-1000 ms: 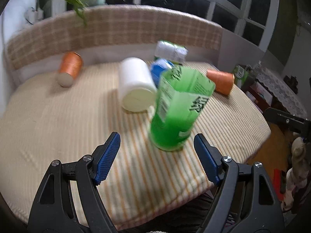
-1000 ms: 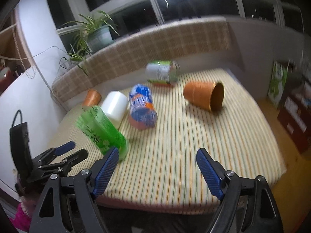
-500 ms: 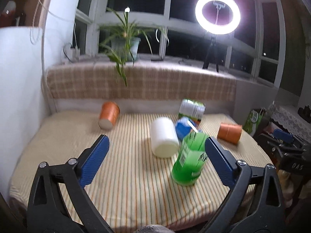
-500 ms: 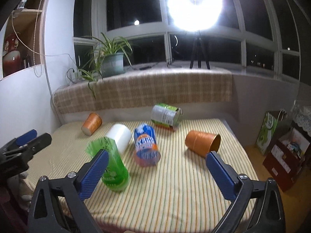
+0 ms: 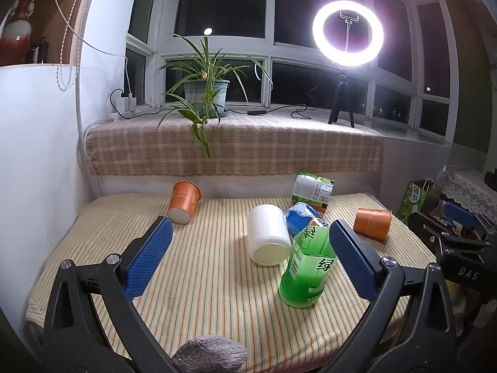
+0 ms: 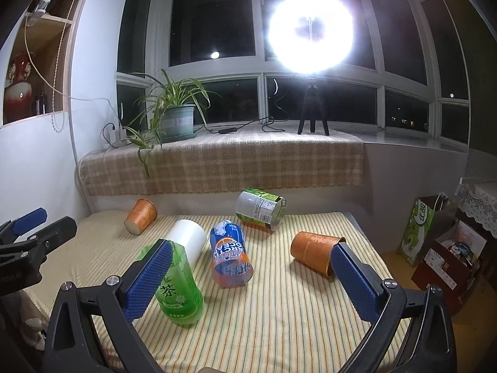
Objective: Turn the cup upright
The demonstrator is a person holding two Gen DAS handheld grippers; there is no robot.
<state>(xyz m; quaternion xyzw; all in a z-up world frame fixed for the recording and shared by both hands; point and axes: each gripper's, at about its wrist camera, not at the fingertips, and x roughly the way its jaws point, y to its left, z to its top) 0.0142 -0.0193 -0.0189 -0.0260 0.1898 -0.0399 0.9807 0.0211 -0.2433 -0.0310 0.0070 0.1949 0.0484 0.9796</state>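
Note:
A green cup (image 5: 307,272) stands upright on the striped table (image 5: 202,289), also in the right wrist view (image 6: 178,286). Lying on their sides are a white cup (image 5: 267,234), a blue and orange cup (image 6: 229,255), a green and white cup (image 6: 260,209) and two orange cups (image 5: 184,202) (image 6: 316,252). My left gripper (image 5: 248,258) is open and empty, held back above the table's near edge. My right gripper (image 6: 248,279) is open and empty, also back from the cups.
A checked ledge (image 5: 236,146) with a potted plant (image 5: 205,93) and a ring light (image 5: 348,32) runs behind the table. Bags and boxes (image 6: 441,242) stand on the floor at the right. A white wall (image 5: 34,171) is at the left.
Both grippers have pulled back and up from the table, so the view widened. The green cup, tilted and blurred a second ago, now stands upright and still.

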